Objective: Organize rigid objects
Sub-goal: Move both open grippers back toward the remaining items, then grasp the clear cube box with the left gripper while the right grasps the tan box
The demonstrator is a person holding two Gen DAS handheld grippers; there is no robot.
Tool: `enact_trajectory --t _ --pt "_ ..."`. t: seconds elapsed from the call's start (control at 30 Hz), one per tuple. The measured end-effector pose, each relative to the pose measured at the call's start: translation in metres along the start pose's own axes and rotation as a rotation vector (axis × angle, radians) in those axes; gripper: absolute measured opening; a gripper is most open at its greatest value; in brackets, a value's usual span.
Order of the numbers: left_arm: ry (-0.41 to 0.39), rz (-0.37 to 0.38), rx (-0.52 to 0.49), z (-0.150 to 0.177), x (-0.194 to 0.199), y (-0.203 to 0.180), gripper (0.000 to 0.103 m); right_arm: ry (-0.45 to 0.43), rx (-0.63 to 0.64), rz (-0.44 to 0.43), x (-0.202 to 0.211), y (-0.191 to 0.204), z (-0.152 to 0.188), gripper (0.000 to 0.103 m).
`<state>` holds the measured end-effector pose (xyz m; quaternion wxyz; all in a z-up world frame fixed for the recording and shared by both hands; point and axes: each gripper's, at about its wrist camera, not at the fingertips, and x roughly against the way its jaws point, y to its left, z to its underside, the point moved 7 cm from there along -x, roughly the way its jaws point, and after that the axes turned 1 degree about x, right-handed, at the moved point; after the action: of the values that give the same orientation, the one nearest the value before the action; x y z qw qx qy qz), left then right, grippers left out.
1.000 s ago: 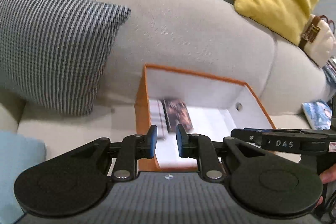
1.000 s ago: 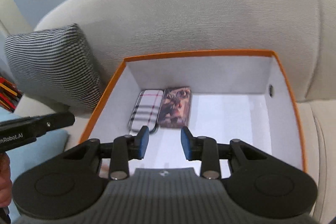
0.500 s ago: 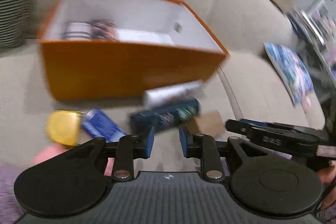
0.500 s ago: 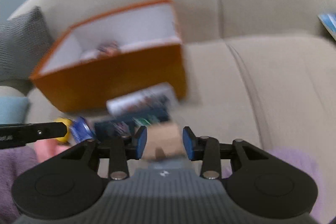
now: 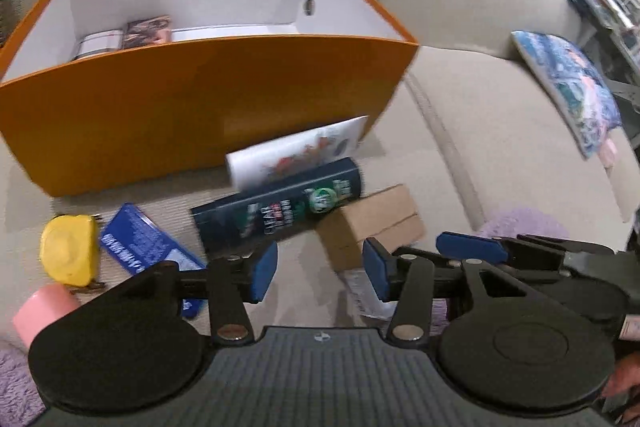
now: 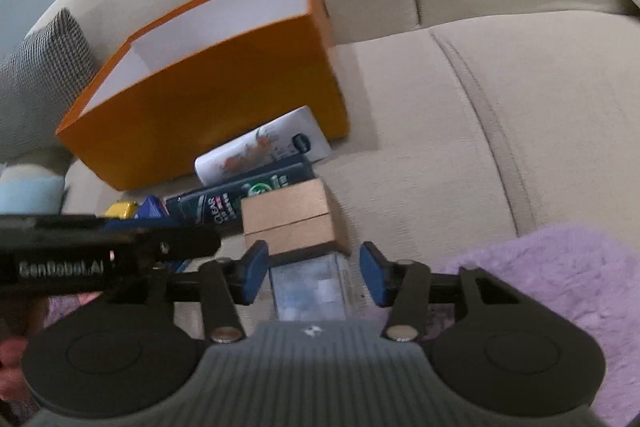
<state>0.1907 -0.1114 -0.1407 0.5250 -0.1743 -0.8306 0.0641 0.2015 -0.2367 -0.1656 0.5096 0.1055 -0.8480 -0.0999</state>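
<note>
An orange box [image 5: 192, 99] [image 6: 208, 95] stands on the sofa seat with two small flat items [image 5: 128, 37] inside at its back left. In front of it lie a white pack [image 5: 296, 151] [image 6: 264, 147], a dark blue bottle [image 5: 280, 211] [image 6: 240, 195], a brown cardboard box [image 5: 372, 223] [image 6: 292, 223], a clear case [image 6: 310, 287], a blue packet [image 5: 140, 247], a yellow tape measure [image 5: 70, 251] and a pink block [image 5: 44, 311]. My left gripper [image 5: 320, 273] hovers over the pile near the bottle, jaws opening, nothing between them. My right gripper [image 6: 312, 277] is above the clear case, jaws opening, pads not touching it.
A purple fluffy throw [image 6: 560, 287] covers the seat's near right. A checked cushion [image 6: 40, 67] leans left of the box. A blue patterned book [image 5: 572, 87] lies on the right seat. A light blue cushion [image 6: 32, 193] sits at the left.
Both grippers swung away from over the box interior down to the pile in front of it, and both have spread their jaws wider.
</note>
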Motion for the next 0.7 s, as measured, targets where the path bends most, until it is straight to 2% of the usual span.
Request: enact_trajectory --t 0.17,0.23,0.43,0.57,0.7 --pt "0.002 -0.028 0.03 0.0 0.0 0.011 0.056 -0.017 0.048 -0.011 -0.006 0.009 -0.012 0.054" --pt "0.0 -0.045 0.052 -0.003 0.0 0.018 0.056 -0.02 0.061 -0.015 -0.009 0.012 -0.022 0.057" --pt "0.002 -0.074 0.09 -0.009 0.0 0.032 0.056 0.032 0.099 -0.003 -0.028 0.021 -0.032 0.066" --pt "0.022 -0.07 0.107 -0.006 -0.004 0.037 0.056 0.05 0.073 0.003 -0.036 0.019 -0.034 0.065" --pt "0.035 -0.03 0.105 -0.003 -0.006 0.032 0.056 0.049 0.06 0.008 -0.031 0.017 -0.039 0.062"
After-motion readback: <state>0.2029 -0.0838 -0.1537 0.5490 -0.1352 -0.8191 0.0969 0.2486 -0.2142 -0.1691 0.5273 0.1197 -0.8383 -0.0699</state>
